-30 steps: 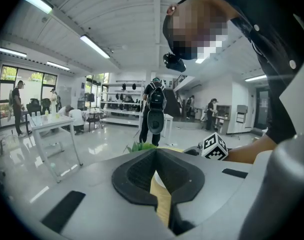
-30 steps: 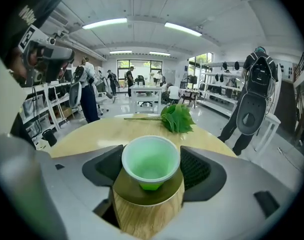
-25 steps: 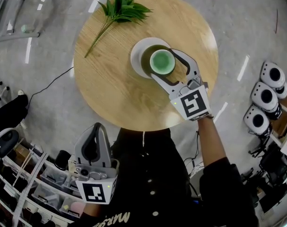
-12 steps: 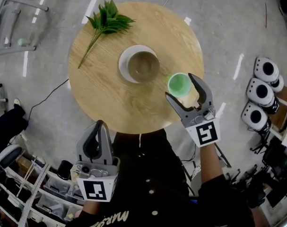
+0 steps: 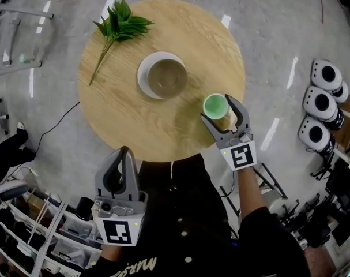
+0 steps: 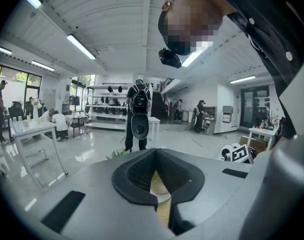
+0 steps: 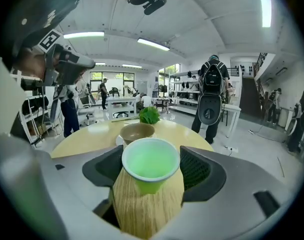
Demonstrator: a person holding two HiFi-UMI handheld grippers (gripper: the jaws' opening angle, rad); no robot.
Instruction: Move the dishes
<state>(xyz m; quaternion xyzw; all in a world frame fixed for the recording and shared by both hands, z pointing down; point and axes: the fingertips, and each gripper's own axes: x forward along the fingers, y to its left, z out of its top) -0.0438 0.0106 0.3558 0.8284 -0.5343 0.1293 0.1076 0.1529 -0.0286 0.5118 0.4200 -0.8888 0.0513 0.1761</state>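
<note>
The right claw (image 5: 217, 107) grips a green cup (image 5: 215, 105) between its two jaws. In the right gripper view the dark pads of the right claw (image 7: 150, 166) press the green cup (image 7: 150, 160) on either side just under its rim. The cup stands upright and open, with nothing inside. It is over the near right edge of the round wooden bench (image 5: 117, 108). Whether its base touches the wood cannot be told.

Behind those jaws the marker cube (image 5: 240, 156) carries a black-and-white square pattern with no letters.

Further in, at the middle of the bench, a brown bowl (image 5: 166, 77) sits on a white plate (image 5: 145, 78), well apart from the cup. From the right gripper view the bowl (image 7: 136, 131) lies straight beyond the cup. A leafy sprig (image 5: 120, 27) lies at the far left edge, its stem pointing nearer.

The left claw (image 5: 124, 153) is closed on nothing and held off the bench, close to the person's body at near left. In its own view the left claw (image 6: 155, 156) has its tips together, with bench wood showing through the slit below. Its cube (image 5: 118, 233) shows a similar lettering-free marker.

Yellowish lettering on the person's dark shirt (image 5: 134, 265) is cut by the frame and unreadable.
</note>
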